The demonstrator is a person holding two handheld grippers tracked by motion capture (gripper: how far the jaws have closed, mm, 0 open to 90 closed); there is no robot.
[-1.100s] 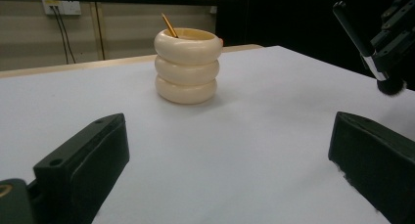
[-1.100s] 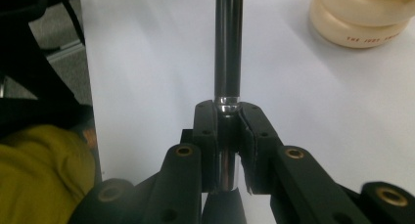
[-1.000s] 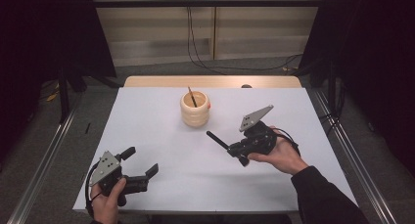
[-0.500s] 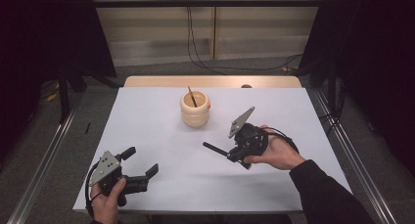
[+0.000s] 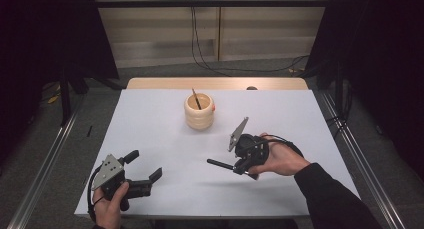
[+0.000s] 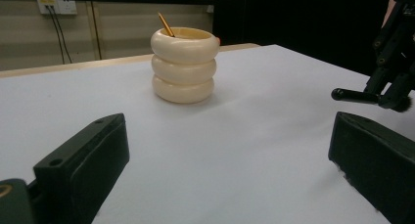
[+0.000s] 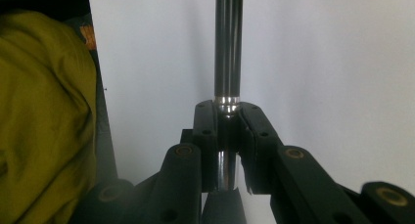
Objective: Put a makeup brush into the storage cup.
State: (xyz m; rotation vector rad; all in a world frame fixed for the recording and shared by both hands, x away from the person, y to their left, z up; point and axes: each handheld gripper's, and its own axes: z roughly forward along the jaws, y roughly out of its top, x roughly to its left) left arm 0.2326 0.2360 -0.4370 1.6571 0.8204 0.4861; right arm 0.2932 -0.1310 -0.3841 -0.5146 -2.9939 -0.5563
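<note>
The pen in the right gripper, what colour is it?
Black, with a silver band; the pen shows best in the right gripper view.

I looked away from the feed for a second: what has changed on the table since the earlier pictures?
The right gripper, shut on a dark pen, has come toward the person, away from the ribbed cream cup, and rolled so its grey plate stands on edge; the pen now points left, about level. The left gripper stayed put, jaws open, holding nothing. The cup and the stick in it have not moved.
</note>
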